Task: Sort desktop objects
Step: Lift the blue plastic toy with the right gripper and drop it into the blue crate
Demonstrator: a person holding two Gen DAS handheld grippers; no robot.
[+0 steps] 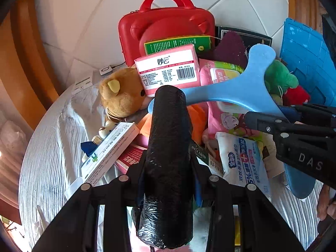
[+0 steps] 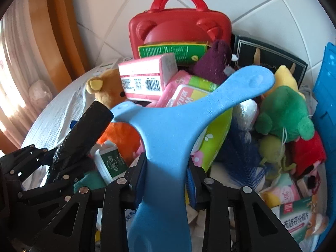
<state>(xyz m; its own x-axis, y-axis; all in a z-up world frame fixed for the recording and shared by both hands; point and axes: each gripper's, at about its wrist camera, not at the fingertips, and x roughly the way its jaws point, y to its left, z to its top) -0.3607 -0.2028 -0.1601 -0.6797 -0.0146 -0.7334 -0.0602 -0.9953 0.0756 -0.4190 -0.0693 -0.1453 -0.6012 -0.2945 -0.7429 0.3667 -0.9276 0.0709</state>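
Black glossy roll [image 1: 168, 157] – cylindrical, blue boomerang [image 2: 168, 130]

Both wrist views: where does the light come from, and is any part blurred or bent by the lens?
Left wrist view: straight tile joints bow into curves, corners go black, the black roll shows small glints. Right wrist view: warm sunlight enters at the left edge by the curtain; the near stem of the blue Y-shaped piece is darker and soft.

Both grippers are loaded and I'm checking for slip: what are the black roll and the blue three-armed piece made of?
Black roll: thin glossy plastic film, probably rolled bags; it shows wrinkles and glints. Blue three-armed piece: matte, faintly grainy, likely foam or soft rubber.
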